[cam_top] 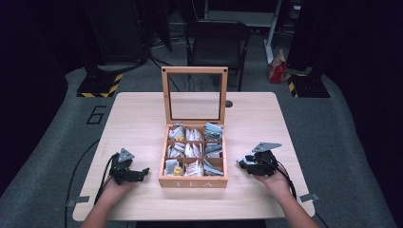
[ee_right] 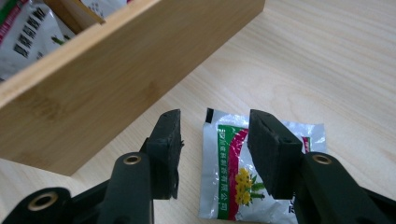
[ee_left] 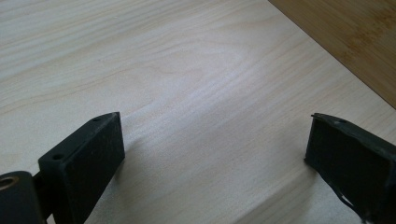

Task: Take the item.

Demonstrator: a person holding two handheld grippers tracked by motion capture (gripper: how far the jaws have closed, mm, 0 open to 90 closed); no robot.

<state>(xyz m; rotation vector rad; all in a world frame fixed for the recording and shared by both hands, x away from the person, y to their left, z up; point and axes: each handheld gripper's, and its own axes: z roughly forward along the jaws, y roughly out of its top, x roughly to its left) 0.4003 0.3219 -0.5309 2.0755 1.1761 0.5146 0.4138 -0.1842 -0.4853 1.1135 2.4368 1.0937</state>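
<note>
Silver tea packet (ee_right: 236,182) flat beneath parted right tongs (ee_right: 215,140)

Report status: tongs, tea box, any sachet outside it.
Left tongs open, empty. Right tongs open over sachet on table. Tea box lid up.

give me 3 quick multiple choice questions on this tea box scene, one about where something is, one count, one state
1. Where does the silver sachet with yellow flowers lie?
A. on the table beside the box
B. inside the box
C. on the lid

2. How many compartments has the wooden tea box?
A. four
B. six
C. nine

3. How is the box's glass-paned lid?
A. shut
B. upright, open
C. detached

Key: 1 A, the right gripper view shows it on the light wooden table between the right claw's jaws; 2 C, three rows of three; 3 B, it stands behind the box.
</note>
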